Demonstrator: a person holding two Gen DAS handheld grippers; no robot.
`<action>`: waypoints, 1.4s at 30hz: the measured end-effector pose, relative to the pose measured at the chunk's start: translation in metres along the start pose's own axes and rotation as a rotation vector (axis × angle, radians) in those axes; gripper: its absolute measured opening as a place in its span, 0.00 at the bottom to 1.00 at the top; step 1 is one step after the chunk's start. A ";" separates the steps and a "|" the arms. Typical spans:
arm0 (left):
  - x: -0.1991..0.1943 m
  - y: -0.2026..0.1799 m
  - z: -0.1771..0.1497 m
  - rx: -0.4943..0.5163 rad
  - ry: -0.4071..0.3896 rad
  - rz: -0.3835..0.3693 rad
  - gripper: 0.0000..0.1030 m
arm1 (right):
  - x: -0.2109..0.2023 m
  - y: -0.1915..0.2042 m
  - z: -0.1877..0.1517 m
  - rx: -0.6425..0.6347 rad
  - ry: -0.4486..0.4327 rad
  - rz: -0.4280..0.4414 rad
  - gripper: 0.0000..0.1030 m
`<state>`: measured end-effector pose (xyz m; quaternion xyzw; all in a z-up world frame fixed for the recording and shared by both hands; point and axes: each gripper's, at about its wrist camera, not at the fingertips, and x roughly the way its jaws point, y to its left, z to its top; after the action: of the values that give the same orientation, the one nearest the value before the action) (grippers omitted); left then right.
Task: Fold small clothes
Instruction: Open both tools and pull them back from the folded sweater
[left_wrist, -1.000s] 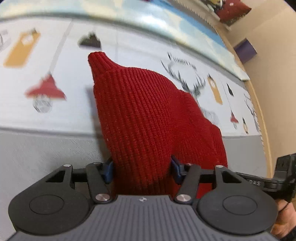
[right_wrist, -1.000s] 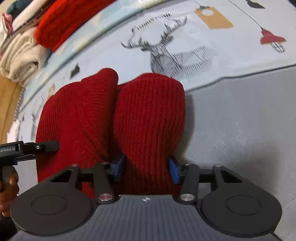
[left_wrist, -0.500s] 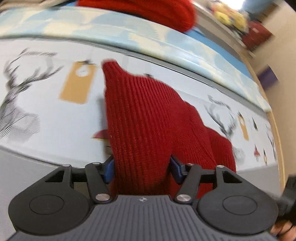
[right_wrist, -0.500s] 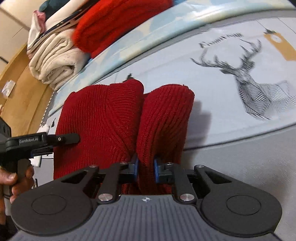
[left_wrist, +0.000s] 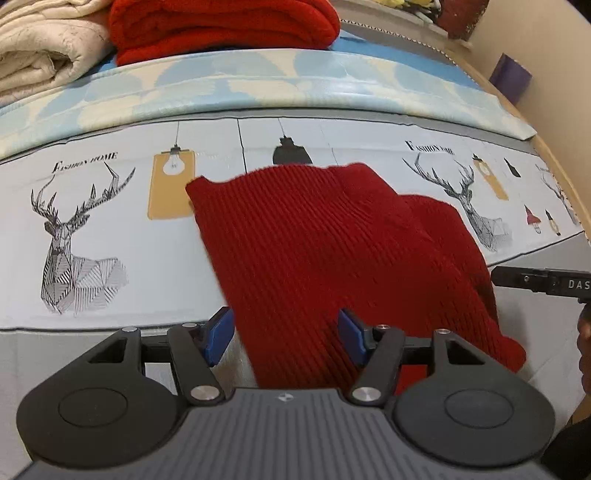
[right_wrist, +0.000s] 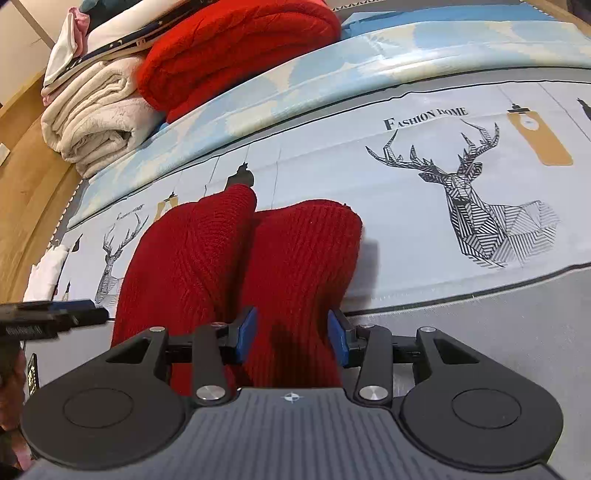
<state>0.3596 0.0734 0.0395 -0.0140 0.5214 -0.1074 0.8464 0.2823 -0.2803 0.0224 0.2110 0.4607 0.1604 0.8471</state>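
A small dark red ribbed knit garment lies on the deer-print mat, folded into two humps in the right wrist view. My left gripper is open, its blue pads wide apart; the garment's near edge lies between them with a gap on the left side. My right gripper is open with the right hump of the garment between its pads. The right gripper's tip shows in the left wrist view; the left gripper's tip shows in the right wrist view.
The deer-print mat covers a grey surface. Behind it lies a blue-and-cream pad bearing a folded red blanket and cream blankets. A wooden edge runs along the left.
The right gripper, pinched tight half a second ago, has opened. The left gripper has opened wider and the garment has dropped lower and flatter onto the mat. Both views have shifted toward the back.
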 end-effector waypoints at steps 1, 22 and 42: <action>0.000 -0.002 -0.004 0.000 0.000 -0.002 0.66 | -0.003 0.002 -0.002 -0.001 0.001 0.004 0.43; 0.026 -0.063 -0.072 0.344 0.165 0.085 0.68 | 0.011 0.032 -0.063 -0.306 0.359 -0.033 0.40; -0.141 -0.102 -0.179 0.094 -0.404 0.150 0.98 | -0.169 0.058 -0.137 -0.286 -0.367 -0.181 0.86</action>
<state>0.1224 0.0171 0.0958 0.0431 0.3351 -0.0632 0.9391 0.0732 -0.2809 0.1058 0.0727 0.2887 0.1066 0.9487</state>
